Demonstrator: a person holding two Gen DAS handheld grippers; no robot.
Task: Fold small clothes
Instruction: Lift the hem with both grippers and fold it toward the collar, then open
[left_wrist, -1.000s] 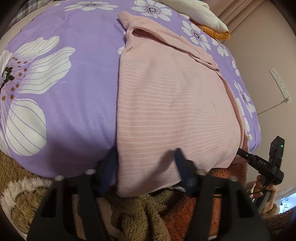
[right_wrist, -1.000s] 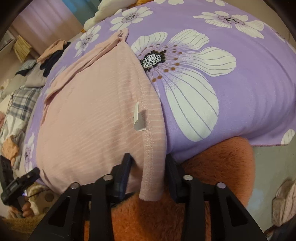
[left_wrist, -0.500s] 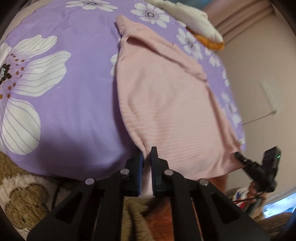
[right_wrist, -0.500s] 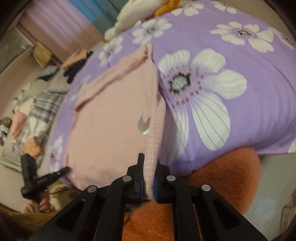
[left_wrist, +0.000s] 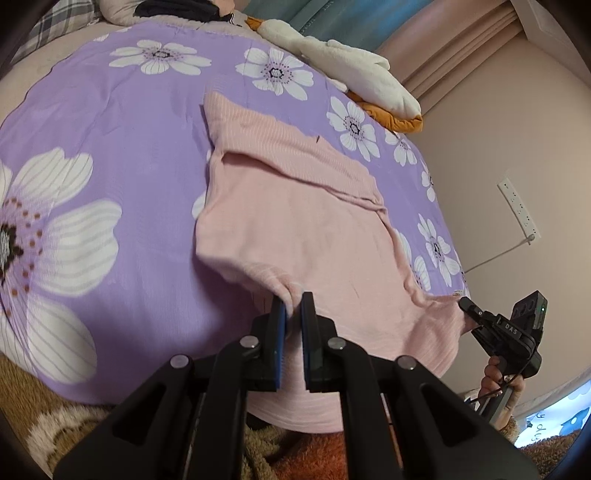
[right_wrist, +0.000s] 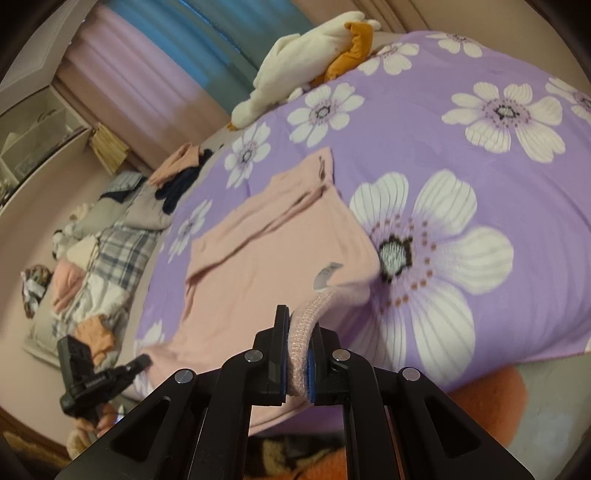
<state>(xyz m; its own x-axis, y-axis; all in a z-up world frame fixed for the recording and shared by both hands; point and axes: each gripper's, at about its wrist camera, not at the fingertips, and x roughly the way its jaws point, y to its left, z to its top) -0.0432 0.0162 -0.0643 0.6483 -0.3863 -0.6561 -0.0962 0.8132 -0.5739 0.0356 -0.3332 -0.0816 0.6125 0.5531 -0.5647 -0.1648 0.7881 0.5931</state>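
Left tool (left_wrist: 292, 308) and right tool (right_wrist: 299, 334) clamped on pink garment's (left_wrist: 295, 221) near hem.

Black tongs (left_wrist: 291, 314), blue pads (left_wrist: 281, 332), silver screws (left_wrist: 249, 341).

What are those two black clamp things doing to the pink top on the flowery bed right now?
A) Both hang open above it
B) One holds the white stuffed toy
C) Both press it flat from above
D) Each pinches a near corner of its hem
D: the left gripper and the right gripper are each shut on the near hem of the pink top.
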